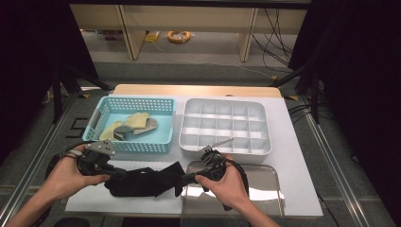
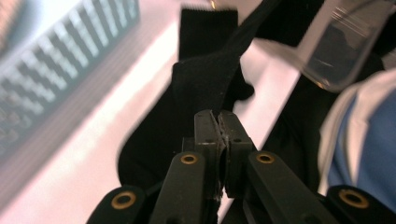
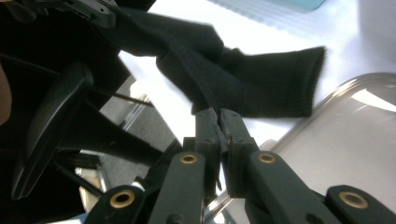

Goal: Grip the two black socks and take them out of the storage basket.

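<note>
1. Two grippers, left (image 1: 112, 171) and right (image 1: 189, 178), each clamp an end of the black sock (image 1: 144, 182), stretched just above the mat (image 1: 293, 156) by the clear tray (image 1: 265, 189).
2. Risk, I judge: pulling too far apart could slip the thin fabric from a pinch, dropping the sock.
3. Blue basket (image 1: 106, 106) holds pale socks (image 1: 132, 125); white grid box (image 1: 224, 125) looks empty, as does the tray.

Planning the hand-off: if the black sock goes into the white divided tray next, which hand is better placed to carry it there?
Probably the right. Both grippers are shut on the black sock, but the right gripper sits just below the white divided tray, while the left gripper is below the blue basket.
</note>
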Action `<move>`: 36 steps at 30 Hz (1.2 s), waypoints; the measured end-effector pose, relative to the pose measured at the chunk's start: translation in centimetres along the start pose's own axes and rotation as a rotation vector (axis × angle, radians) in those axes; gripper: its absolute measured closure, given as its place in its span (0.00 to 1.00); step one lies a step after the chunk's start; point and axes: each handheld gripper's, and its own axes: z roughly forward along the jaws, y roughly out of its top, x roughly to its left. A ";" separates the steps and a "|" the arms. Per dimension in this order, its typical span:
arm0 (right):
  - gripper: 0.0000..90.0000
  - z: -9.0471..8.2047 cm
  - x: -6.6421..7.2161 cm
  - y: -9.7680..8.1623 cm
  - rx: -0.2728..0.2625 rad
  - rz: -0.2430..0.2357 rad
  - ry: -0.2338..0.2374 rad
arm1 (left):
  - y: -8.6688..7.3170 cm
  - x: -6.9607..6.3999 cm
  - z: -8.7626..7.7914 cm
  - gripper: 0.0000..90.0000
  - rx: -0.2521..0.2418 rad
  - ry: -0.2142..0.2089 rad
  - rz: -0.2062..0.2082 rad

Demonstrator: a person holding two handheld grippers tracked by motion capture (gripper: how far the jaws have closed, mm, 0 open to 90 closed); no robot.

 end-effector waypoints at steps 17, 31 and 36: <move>0.90 1.8 -3.1 2.6 -0.010 0.011 -0.203 | 2.3 4.3 4.4 0.91 0.036 0.117 -0.056; 0.80 3.2 -4.1 1.7 -0.030 0.057 -0.254 | 1.4 6.8 5.5 0.63 -0.040 0.194 -0.169; 0.77 4.0 -4.4 1.6 -0.020 0.072 -0.250 | -0.4 7.6 5.4 0.57 -0.063 0.174 -0.231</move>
